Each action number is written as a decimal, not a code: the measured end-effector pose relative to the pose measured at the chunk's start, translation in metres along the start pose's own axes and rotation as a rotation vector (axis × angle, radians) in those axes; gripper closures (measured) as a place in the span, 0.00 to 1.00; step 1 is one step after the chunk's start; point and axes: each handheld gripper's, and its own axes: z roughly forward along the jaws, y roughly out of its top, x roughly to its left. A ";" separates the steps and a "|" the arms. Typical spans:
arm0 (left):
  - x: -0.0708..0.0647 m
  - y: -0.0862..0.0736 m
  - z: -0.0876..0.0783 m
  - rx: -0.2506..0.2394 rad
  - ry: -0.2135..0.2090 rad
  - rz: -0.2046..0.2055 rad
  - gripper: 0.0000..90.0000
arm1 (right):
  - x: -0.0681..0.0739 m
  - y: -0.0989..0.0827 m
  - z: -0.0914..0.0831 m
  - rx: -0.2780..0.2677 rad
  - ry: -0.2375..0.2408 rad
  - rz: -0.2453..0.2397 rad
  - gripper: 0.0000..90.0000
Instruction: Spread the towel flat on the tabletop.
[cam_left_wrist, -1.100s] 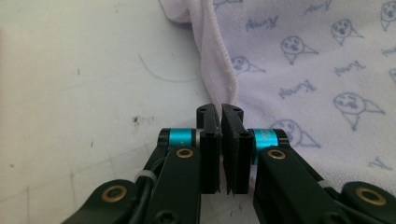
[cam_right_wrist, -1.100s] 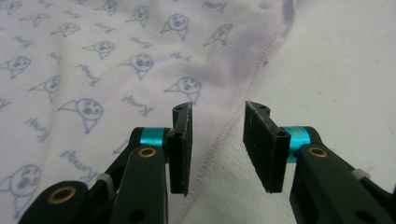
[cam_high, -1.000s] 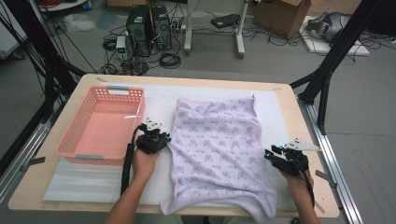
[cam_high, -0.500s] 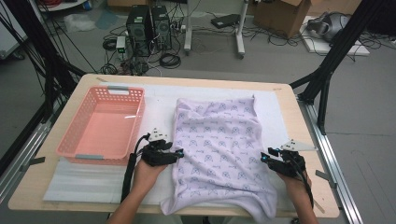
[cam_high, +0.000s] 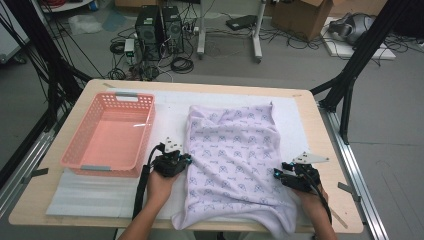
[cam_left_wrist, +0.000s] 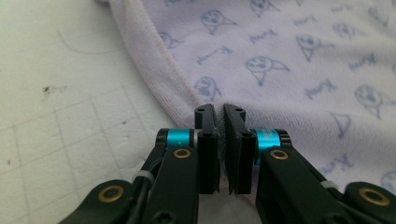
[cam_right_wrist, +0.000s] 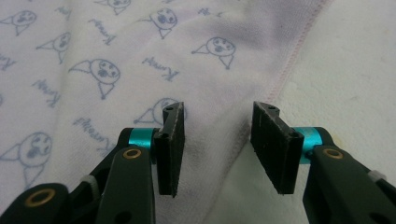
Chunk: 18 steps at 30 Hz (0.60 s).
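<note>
High view: lilac printed cloth (cam_high: 234, 160) spread flat mid-table (cam_high: 320, 120), beside pink basket (cam_high: 107, 135). Left gripper view: left hand-held gripper (cam_left_wrist: 219, 114) pinched onto cloth hem; thin bite, likely to slip under tension. Right gripper view: right hand-held gripper (cam_right_wrist: 218, 116) spread wide astride opposite hem, gripping nothing; closing off-line risks missing the edge.

Each gripper, left (cam_left_wrist: 219, 112) and right (cam_right_wrist: 218, 111), has two black jaws with ribbed black pads (cam_right_wrist: 271, 144), cyan collars and brass-coloured screws. A black cable (cam_high: 141, 185) trails from the left unit. A grey three-cornered plate (cam_high: 310, 158) tops the right. Forearms are unsleeved.
</note>
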 end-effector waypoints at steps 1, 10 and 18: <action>0.001 0.001 0.001 -0.008 0.008 0.001 0.94 | 0.000 0.000 0.000 -0.001 -0.002 0.009 0.66; 0.020 0.012 0.006 -0.046 0.017 -0.096 0.94 | -0.006 0.009 0.007 -0.053 -0.062 0.033 0.96; 0.031 0.042 0.020 -0.070 0.051 -0.086 0.94 | -0.024 0.033 0.017 -0.110 -0.151 0.050 0.96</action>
